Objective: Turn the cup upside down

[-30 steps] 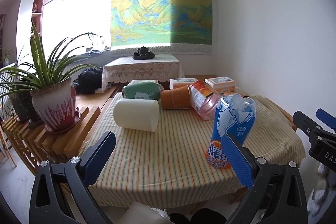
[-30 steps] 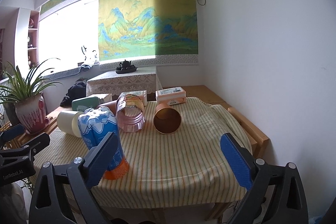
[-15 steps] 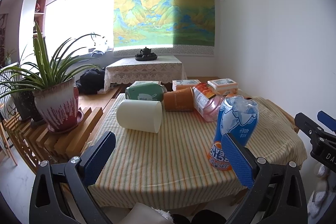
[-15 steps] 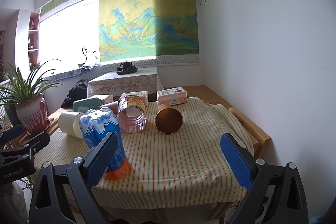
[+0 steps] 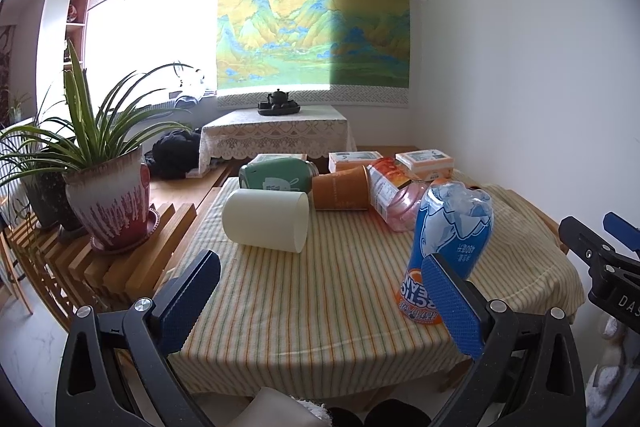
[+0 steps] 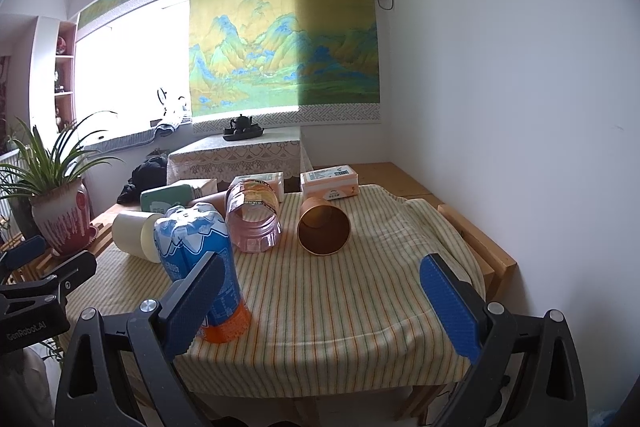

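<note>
A cream cup (image 5: 266, 219) lies on its side on the striped tablecloth (image 5: 304, 299), mouth to the right. An orange paper cup (image 5: 341, 187) lies on its side behind it; in the right wrist view its open mouth (image 6: 324, 231) faces me. A pink plastic cup (image 6: 253, 223) and a green cup (image 5: 276, 178) also lie on their sides. A blue and orange cup (image 5: 450, 247) stands upside down near the front. My left gripper (image 5: 320, 299) and right gripper (image 6: 320, 299) are open and empty, in front of the table edge.
A potted plant (image 5: 106, 187) stands on a wooden rack left of the table. Tissue packs (image 5: 425, 161) lie at the table's back. A white wall is close on the right. A low table with a teapot (image 5: 278, 99) stands behind.
Both grippers have drawn back and risen slightly, so the table sits a little lower and farther in view. No object has moved.
</note>
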The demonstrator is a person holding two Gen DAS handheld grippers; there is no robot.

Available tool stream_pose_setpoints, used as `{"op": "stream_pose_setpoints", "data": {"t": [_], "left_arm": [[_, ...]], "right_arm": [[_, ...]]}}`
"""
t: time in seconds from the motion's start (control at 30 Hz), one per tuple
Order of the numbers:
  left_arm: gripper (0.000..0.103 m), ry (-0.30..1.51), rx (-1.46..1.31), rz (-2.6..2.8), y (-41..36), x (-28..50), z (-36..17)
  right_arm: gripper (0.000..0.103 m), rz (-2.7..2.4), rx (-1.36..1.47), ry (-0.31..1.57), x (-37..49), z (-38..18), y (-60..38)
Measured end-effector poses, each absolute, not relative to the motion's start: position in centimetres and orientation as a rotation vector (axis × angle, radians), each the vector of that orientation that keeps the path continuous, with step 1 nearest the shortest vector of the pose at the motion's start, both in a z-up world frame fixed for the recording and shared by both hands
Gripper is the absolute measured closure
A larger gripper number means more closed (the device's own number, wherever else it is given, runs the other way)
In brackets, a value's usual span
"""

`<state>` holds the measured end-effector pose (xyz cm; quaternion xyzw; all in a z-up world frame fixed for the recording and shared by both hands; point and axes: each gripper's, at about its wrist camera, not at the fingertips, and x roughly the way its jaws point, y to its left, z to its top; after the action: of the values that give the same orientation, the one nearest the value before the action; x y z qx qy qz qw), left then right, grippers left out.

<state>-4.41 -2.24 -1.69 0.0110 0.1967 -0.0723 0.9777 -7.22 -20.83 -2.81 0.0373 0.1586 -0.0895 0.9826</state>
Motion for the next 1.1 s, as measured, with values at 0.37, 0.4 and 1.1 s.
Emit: {"op": "stream_pose_setpoints", "data": {"t": [0.37, 0.4, 1.1], "left_arm": [[0.001, 0.398, 0.022, -0.147, -2.22, -4.36, -1.85], [0.001, 0.399, 0.021, -0.148, -2.24, -4.35, -1.84], [0.001, 0.405, 0.018, -0.153, -2.2, -4.09, -1.85]], "right_arm": [[0.007, -0.178, 0.078, 0.325, -7.06, -2.85, -20.74], [0.007, -0.176, 0.079, 0.325, -7.05, -2.85, -20.8], [0.007, -0.179, 0.086, 0.335, -6.76, -3.3, -20.73]]}}
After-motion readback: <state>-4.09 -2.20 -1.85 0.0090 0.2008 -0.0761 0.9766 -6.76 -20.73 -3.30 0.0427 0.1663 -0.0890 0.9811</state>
